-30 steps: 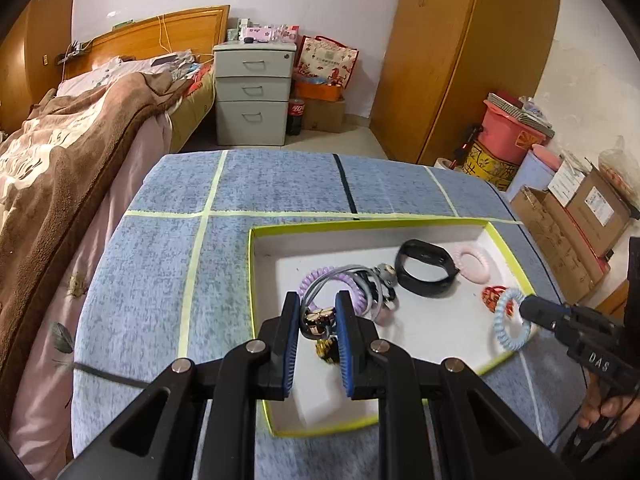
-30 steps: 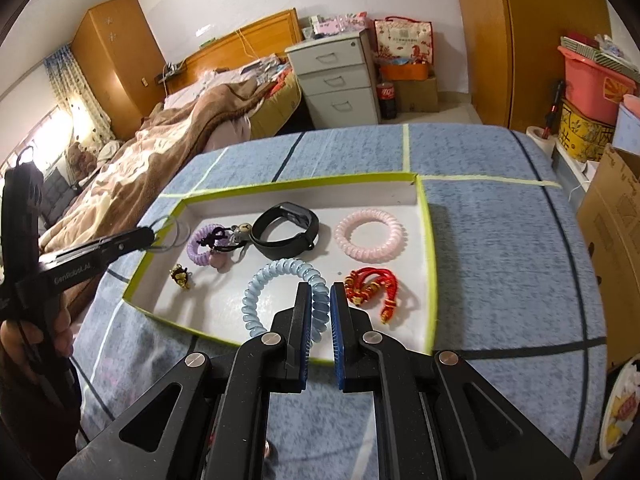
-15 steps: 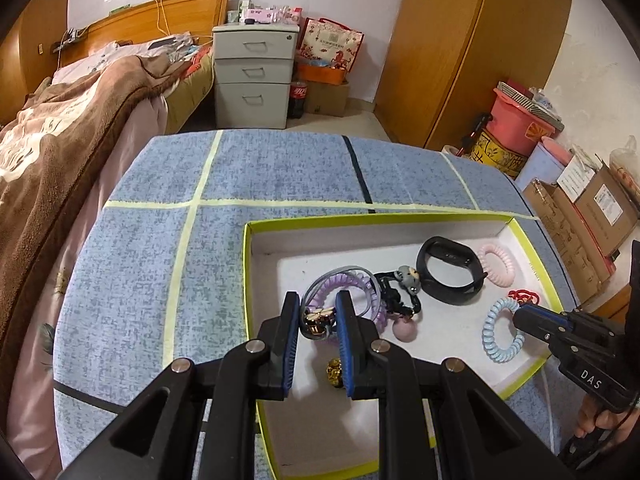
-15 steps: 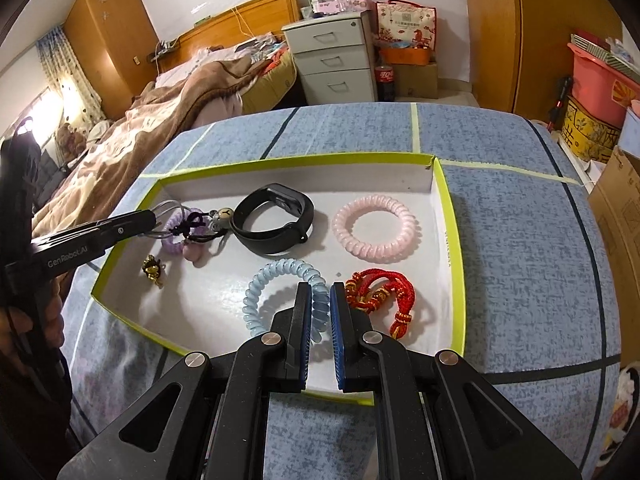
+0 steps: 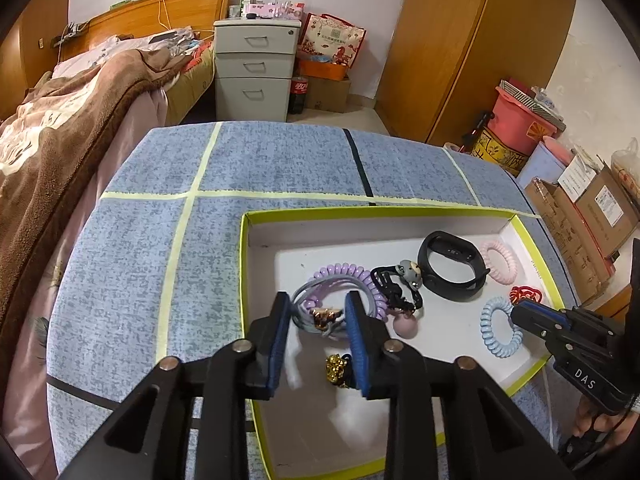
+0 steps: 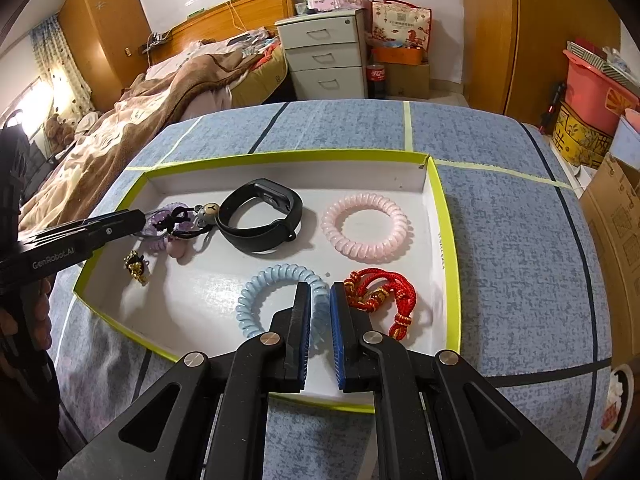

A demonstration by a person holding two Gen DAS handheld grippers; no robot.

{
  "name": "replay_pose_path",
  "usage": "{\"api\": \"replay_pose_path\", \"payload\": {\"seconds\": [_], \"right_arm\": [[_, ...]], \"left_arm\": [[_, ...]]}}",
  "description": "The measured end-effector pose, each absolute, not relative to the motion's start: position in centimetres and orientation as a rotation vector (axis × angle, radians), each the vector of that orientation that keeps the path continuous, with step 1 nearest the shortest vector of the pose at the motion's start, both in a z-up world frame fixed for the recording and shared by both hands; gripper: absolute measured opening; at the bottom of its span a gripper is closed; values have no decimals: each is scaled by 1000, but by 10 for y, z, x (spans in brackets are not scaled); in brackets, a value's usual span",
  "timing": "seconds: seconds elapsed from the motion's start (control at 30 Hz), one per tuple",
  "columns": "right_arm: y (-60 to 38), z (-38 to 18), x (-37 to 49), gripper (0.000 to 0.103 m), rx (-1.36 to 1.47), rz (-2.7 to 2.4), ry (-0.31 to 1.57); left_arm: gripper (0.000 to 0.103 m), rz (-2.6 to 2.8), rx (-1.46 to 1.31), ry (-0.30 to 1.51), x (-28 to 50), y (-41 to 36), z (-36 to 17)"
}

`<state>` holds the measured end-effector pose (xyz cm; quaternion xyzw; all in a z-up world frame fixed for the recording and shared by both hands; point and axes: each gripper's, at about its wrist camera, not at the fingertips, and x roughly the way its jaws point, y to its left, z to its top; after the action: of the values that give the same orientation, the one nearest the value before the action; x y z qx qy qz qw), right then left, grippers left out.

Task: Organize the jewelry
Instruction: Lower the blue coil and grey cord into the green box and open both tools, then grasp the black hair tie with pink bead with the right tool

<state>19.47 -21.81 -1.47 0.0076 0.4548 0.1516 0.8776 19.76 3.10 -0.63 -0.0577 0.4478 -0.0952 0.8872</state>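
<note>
Jewelry lies in a shallow white tray [image 6: 434,184] with a lime-green rim, set on the blue desk [image 6: 512,216]. Our left hand-held gripper [image 5: 318,316] is released, its blue pads spread wide over a small bronze charm [image 5: 326,315] resting on a lilac coil band [image 5: 352,276]; nothing is gripped. A gold charm [image 5: 336,368] lies just below, partly behind the right pad. Our right hand-held gripper [image 6: 320,300] has its pads drawn close together with a narrow gap, over the near edge of a pale blue coil band [image 6: 280,292]; we cannot tell whether they pinch it.

Only the right wrist view gives the red braided cord bracelet [image 6: 380,296] whole; the left view shows just its tip. It also shows the black fitness band [image 6: 260,216] and pink coil band [image 6: 366,226] clearly apart.

Readable writing: "GenRobot.AI" on the left tool's body in the right view, "DAS" on the right tool's in the left view.
</note>
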Motion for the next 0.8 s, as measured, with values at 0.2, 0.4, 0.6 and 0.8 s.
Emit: {"api": "replay_pose_path", "payload": {"seconds": [0.2,0.4,0.6,0.8], "right_arm": [[-217,-13,193,20,14,315,943],[-217,-4,185,36,22,329,915],[-216,5,177,36,26,331,895],[-217,15,159,37,30,342,868]], "left_arm": [[38,-194,-117,928,195,29,-5],[45,-200,-122,917,186,30,1],[50,-210,-121,889,170,29,13],[51,-227,-125,867,150,27,23]]}}
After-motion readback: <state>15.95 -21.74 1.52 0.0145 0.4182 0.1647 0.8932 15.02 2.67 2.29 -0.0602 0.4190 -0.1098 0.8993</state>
